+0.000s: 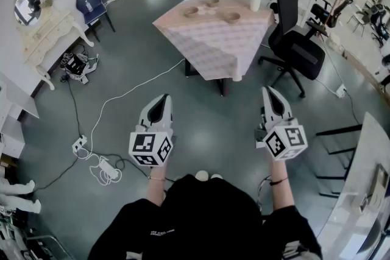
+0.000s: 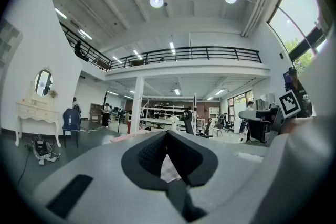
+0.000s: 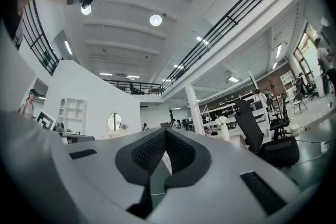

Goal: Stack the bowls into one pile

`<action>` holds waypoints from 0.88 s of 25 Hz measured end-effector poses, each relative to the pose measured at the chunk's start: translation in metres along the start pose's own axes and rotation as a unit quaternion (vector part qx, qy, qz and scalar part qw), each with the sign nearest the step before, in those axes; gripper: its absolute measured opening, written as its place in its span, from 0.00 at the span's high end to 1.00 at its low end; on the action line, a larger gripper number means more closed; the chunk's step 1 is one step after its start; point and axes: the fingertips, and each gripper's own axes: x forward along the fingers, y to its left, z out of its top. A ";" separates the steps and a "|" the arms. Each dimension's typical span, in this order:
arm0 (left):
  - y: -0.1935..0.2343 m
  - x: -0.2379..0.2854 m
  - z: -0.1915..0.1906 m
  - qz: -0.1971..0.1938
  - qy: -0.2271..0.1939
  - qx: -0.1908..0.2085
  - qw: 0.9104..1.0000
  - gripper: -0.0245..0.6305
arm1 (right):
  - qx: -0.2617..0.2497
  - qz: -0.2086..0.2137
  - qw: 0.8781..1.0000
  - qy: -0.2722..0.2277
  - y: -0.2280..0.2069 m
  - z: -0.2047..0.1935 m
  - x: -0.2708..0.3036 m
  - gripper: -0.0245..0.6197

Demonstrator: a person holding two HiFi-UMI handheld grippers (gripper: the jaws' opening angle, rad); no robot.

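Grey hall floor (image 1: pixel 201 112) stretches ahead. The left gripper (image 1: pixel 163 98) and right gripper (image 1: pixel 268 92) have closed, empty jaws. A table (image 1: pixel 213 49) with bowls (image 1: pixel 191 11) stands well beyond them.

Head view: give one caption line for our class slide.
Shut and empty, the left claw and right claw face a distant table holding three unstacked bowls.

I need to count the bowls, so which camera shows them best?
The head view: three bowls sit apart on the table, seen from above. Both gripper views look level across the room and show no bowl.
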 end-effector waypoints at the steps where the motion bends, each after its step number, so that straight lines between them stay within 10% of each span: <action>1: 0.000 0.000 0.001 0.001 0.000 0.000 1.000 0.97 | 0.000 0.000 1.000 0.000 0.000 0.000 0.000 0.98; 22: -0.033 0.021 -0.023 0.026 0.017 -0.016 0.999 0.97 | 0.033 0.010 0.999 0.000 -0.048 -0.013 0.001 0.98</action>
